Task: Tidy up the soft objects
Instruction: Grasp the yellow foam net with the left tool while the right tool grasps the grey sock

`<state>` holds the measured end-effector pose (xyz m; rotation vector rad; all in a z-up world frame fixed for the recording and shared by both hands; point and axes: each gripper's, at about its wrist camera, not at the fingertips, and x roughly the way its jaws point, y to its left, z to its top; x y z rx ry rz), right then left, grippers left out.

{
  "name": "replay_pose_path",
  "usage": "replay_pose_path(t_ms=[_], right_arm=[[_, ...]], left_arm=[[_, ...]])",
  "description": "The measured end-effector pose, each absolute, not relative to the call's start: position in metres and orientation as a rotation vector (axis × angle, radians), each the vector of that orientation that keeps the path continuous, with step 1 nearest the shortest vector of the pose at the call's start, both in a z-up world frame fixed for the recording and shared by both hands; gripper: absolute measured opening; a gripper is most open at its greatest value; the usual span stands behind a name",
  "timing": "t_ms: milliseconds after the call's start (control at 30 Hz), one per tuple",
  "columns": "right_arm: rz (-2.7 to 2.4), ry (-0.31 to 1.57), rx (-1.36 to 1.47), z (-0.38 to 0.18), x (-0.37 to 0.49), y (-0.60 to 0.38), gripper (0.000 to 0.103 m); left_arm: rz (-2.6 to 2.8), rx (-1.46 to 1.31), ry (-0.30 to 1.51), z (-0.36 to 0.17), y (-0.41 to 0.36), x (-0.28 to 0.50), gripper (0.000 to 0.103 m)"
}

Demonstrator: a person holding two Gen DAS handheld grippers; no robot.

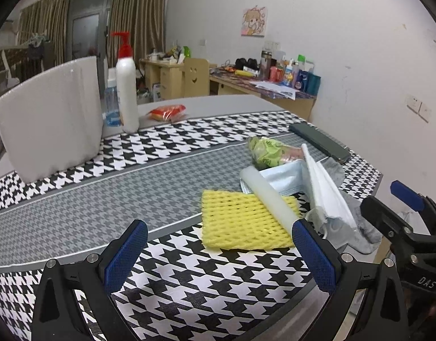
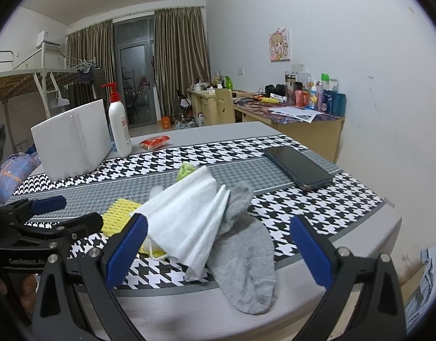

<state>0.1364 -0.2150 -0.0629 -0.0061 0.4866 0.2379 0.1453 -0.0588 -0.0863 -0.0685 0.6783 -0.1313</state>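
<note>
A grey table [image 2: 368,227] carries a houndstooth runner [image 1: 167,176]. On the runner lie a yellow foam net [image 1: 240,221], a grey sock [image 2: 243,267], a dark phone [image 2: 297,167] and an upright white foam board [image 1: 50,116]. A pump bottle [image 1: 127,85] and a red packet [image 1: 167,112] sit behind.

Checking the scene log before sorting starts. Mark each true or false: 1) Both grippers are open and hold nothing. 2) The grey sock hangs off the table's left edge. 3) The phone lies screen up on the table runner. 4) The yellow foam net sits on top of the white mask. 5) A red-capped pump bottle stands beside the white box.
1) True: the left gripper and right gripper are open, empty.
2) False: the grey sock lies on the table's near right part.
3) True: phone, table runner.
4) False: the yellow foam net lies flat beside the white mask, under a white foam tube.
5) True: pump bottle, white box.
</note>
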Motion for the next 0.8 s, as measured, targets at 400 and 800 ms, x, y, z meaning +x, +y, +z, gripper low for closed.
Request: replay_pose_path(t_ms=[400, 800], right_arm=[[0.243, 0.515, 0.002, -0.071, 0.146, -0.221, 0.102], [0.237, 0.545, 0.012, -0.080, 0.152, -0.233, 0.102]], left_arm=[[-0.189, -0.117, 0.798, -0.108, -0.064, 0.168, 0.081], [-0.180, -0.125, 0.833, -0.114, -0.069, 0.177, 0.056]])
